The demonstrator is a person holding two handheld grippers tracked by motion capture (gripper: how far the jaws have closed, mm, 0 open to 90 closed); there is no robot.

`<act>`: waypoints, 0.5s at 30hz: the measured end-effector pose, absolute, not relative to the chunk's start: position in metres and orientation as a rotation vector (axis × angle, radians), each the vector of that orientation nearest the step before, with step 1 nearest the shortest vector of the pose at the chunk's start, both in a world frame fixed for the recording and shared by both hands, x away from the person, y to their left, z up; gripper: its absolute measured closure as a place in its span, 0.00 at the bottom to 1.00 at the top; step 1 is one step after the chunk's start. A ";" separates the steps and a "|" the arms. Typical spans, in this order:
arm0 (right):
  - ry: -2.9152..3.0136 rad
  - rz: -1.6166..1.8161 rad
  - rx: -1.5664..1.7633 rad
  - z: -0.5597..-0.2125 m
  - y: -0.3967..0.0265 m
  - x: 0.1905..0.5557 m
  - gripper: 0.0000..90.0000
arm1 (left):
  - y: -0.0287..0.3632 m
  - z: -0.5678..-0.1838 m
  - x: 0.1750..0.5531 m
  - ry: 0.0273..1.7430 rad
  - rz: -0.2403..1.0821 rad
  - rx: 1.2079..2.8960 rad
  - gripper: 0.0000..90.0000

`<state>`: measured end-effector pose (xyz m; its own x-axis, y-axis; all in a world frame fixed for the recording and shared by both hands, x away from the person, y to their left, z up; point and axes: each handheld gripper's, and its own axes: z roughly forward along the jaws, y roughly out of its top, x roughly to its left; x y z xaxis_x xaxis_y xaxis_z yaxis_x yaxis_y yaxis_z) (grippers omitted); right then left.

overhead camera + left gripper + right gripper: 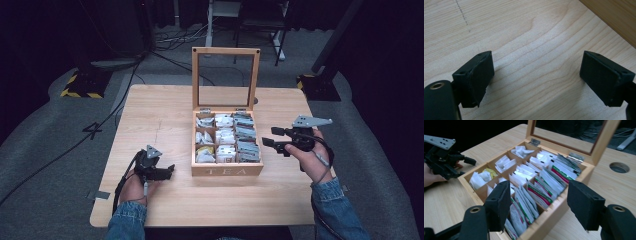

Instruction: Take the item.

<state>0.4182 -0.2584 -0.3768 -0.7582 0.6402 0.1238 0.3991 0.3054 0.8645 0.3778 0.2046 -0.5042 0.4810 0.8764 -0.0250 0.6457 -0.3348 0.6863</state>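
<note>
My right claw [268, 137], its 2 jaws apart and empty, hangs right of the tea box [227, 171], ready for a bag. My left claw [171, 170], also apart, waits lower left.

A light wooden table [165, 107] is carrying an open wooden tea box [227, 170], which is standing right of the middle with its glass-paned lid [226, 75] rising upright at the far side. The box is sitting flat on the boards, its front wall reading "TEA". A round hole [619, 167] is showing in the tabletop behind the box, and a faint dashed pencil line [461, 11] is running across the bare wood to the left.
</note>
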 end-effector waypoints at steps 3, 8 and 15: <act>2.334 1.447 0.938 -0.374 -0.248 0.420 0.41 | 0.204 -0.504 0.378 1.253 0.468 2.091 0.14; 2.352 1.468 0.918 -0.375 -0.230 0.424 0.41 | 0.205 -0.504 0.378 1.250 0.468 2.090 0.14; 2.473 1.430 0.797 -0.384 -0.202 0.425 0.52 | 0.205 -0.504 0.378 1.252 0.468 2.093 0.14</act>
